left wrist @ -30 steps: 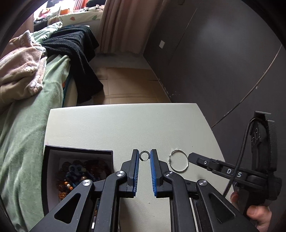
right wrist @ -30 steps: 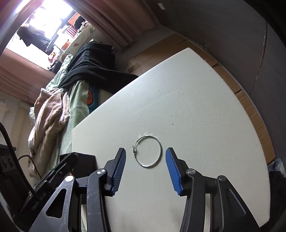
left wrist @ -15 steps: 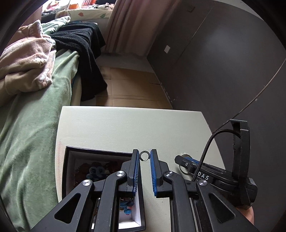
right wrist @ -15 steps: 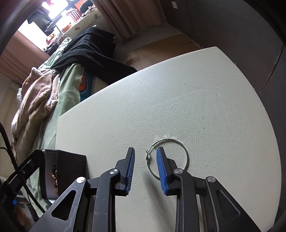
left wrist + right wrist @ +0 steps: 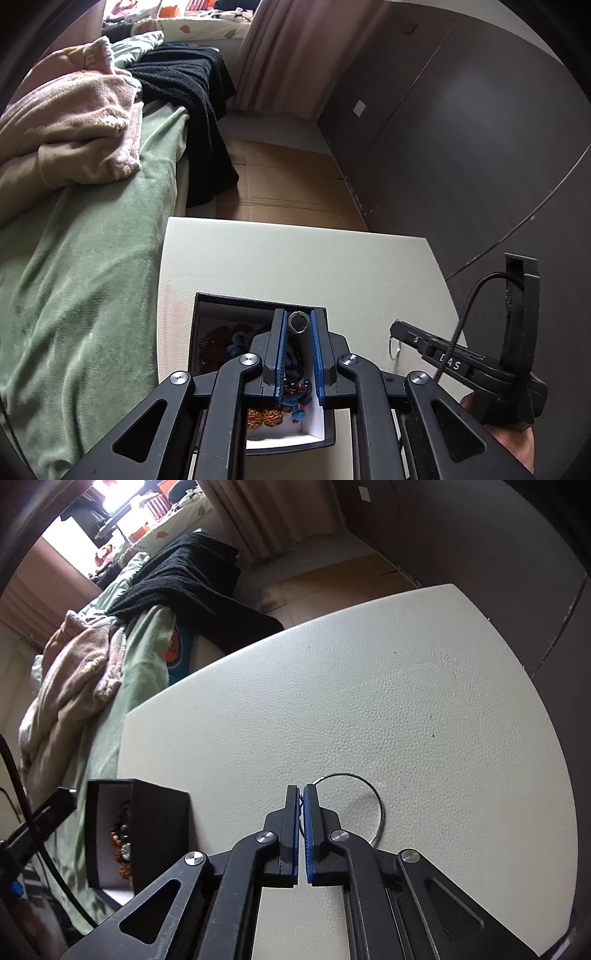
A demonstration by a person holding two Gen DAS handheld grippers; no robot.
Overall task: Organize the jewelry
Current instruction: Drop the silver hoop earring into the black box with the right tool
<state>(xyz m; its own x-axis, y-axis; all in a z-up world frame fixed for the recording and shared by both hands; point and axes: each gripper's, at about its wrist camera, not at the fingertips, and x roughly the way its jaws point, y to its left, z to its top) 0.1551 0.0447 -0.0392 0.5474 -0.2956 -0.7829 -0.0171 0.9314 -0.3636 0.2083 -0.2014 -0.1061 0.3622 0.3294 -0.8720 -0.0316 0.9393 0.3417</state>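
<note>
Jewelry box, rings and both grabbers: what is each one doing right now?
Jewelry box: open, beads inside, no lid seen.
Small ring: pinched above the box.
Left gripper: shut on the small ring.
Big hoop: lying on the table, near edge pinched.
Right gripper: shut on the big hoop.

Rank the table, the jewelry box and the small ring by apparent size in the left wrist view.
1. white table
2. jewelry box, partly hidden by the left tongs
3. small ring, far smallest despite sitting nearest the camera
</note>
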